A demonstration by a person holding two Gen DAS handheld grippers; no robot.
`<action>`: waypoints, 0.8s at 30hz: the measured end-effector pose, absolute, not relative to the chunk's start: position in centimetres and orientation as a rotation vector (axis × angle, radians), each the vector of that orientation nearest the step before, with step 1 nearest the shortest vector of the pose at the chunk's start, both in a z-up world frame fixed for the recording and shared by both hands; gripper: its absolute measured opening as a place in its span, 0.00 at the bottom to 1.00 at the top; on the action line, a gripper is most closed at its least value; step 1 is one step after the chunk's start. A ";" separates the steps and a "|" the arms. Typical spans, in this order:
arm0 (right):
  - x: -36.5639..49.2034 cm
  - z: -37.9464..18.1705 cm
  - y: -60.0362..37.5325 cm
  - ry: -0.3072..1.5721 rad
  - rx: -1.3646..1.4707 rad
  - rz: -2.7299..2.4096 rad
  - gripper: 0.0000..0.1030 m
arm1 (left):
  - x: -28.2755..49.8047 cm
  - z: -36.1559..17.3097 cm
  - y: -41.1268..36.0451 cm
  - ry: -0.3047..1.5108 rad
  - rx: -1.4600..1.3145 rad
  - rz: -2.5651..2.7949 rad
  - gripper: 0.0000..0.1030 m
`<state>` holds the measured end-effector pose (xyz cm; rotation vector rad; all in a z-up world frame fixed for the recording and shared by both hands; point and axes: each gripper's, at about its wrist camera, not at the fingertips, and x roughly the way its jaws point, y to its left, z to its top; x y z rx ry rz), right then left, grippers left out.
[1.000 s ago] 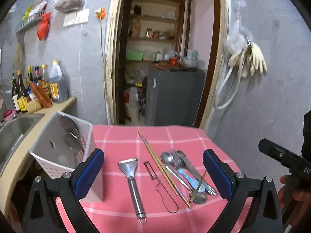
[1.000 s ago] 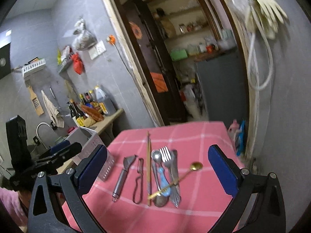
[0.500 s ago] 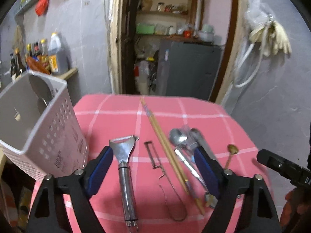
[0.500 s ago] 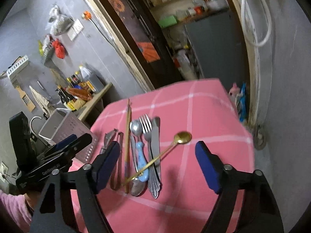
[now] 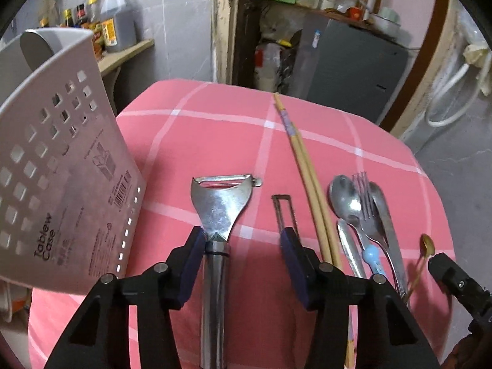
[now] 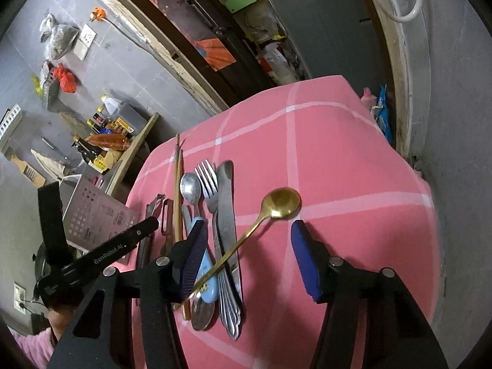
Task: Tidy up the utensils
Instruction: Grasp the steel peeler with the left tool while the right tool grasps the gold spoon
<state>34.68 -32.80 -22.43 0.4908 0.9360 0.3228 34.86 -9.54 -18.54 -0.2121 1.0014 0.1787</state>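
On the pink checked tablecloth (image 5: 215, 129) lies a row of utensils. The steel peeler (image 5: 220, 203) has its handle between the closing jaws of my left gripper (image 5: 243, 246); the right pad is still clear of it. A thin wire peeler (image 5: 284, 212), chopsticks (image 5: 304, 166), spoon (image 5: 344, 193), fork (image 5: 366, 209) and knife (image 5: 384, 215) lie to its right. The gold spoon (image 6: 281, 203) rests slantwise across the knife (image 6: 226, 203), and its handle runs between the closing jaws of my right gripper (image 6: 250, 246) without the pads pressing it.
A white perforated basket (image 5: 61, 160) stands at the table's left edge. Behind it is a counter with bottles (image 5: 113, 30). A doorway and a grey cabinet (image 5: 353, 70) are beyond the table, and a grey wall (image 6: 455, 123) is close on the right.
Both grippers have dropped toward the table and tilted down, and their jaws have narrowed. The left now straddles the steel peeler's handle, the right the gold spoon's handle.
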 end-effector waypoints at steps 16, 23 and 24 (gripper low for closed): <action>37.3 -24.4 -31.9 1.021 0.681 0.332 0.32 | 35.2 -19.3 -9.0 1.117 -0.236 0.161 0.17; 38.3 -25.2 -32.9 1.040 0.768 0.329 0.31 | 36.4 -19.0 -9.1 1.198 -0.220 0.110 0.17; 38.5 -25.3 -32.8 1.044 0.772 0.325 0.31 | 37.0 -19.0 -9.0 1.214 -0.216 0.105 0.17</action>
